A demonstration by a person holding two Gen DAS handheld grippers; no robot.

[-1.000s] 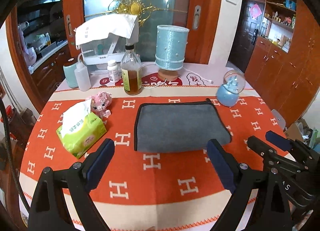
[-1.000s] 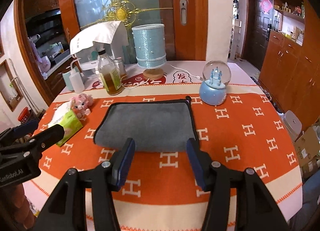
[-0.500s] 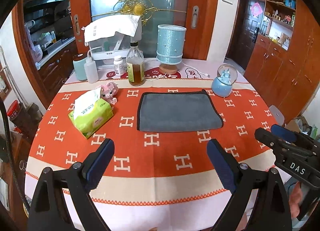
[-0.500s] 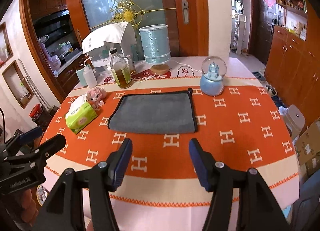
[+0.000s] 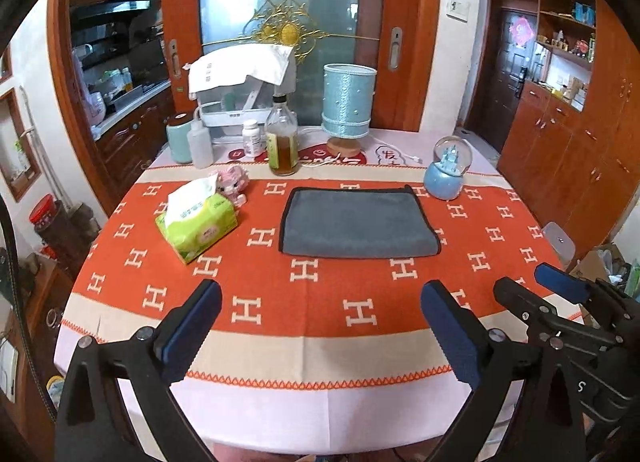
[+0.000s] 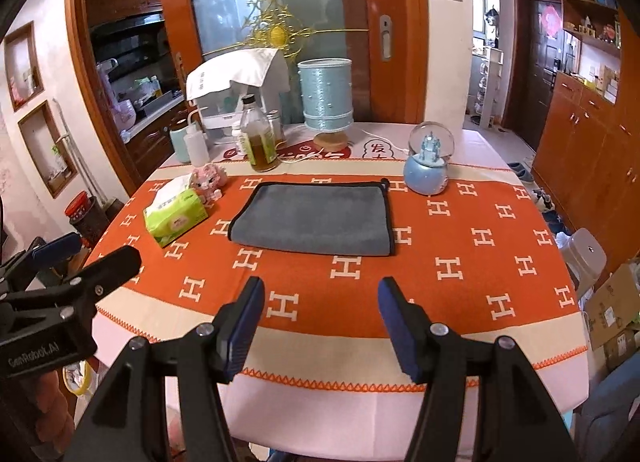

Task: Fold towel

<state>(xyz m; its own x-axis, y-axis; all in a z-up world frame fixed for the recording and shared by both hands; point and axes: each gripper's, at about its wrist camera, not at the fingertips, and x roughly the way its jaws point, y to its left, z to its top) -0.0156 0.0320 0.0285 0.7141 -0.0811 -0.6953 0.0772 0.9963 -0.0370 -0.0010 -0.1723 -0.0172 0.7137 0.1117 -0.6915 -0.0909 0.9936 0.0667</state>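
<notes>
Left wrist view: left gripper [image 5: 320, 304] jaws wide apart, nothing held, above near table edge. Right gripper [image 6: 320, 300] likewise spread, empty. Grey towel [image 5: 358, 224] folded flat at 12 o'clock, mid tablecloth [image 5: 280, 302], well apart from both. Tissue pack [image 5: 198, 224] at 10 o'clock; snow globe [image 5: 448, 168] at 1; oil bottle [image 5: 283, 138], lamp [image 5: 348, 106] behind the towel.

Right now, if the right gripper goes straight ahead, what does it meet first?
Likely the orange tablecloth, then the grey towel's near edge. The right gripper is open and nothing stands between; depth is uncertain.
</notes>
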